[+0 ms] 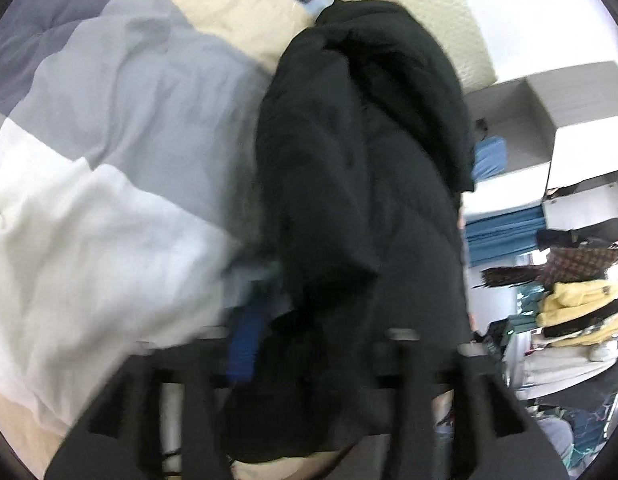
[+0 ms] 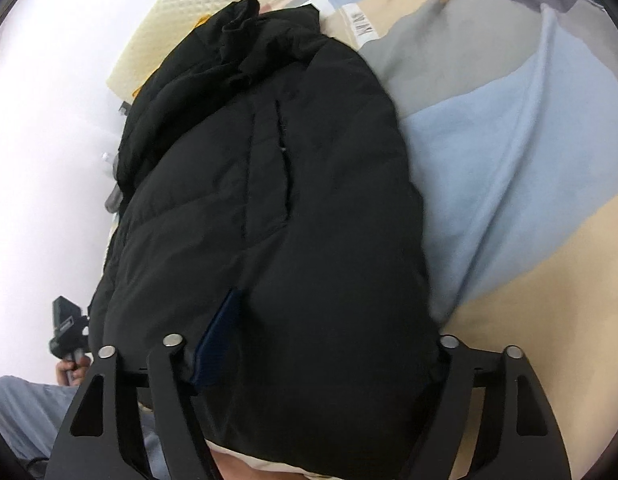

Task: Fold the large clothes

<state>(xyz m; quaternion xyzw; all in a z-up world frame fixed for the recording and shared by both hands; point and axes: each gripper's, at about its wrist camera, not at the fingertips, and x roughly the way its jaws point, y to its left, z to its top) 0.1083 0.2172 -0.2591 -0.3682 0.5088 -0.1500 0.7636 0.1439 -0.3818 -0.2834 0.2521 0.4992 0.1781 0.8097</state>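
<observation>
A black puffer jacket [image 1: 361,168] lies bunched lengthwise on a bed with a patchwork cover [image 1: 121,128]. It also fills the right wrist view [image 2: 269,200]. My left gripper [image 1: 305,360] has the jacket's near end lying between its fingers; one blue finger pad [image 1: 245,340] shows at the left, the other is hidden by fabric. My right gripper [image 2: 309,368] straddles the jacket's near hem; its blue pad [image 2: 219,344] presses into the fabric at the left, the right finger is hidden. The left wrist view is blurred by motion.
The bed cover [image 2: 509,140] spreads in grey, pale blue, cream and white panels. White shelving [image 1: 549,128] and piled clothes [image 1: 577,300] stand beyond the bed's edge. A person's hand with a black device [image 2: 67,336] shows at lower left.
</observation>
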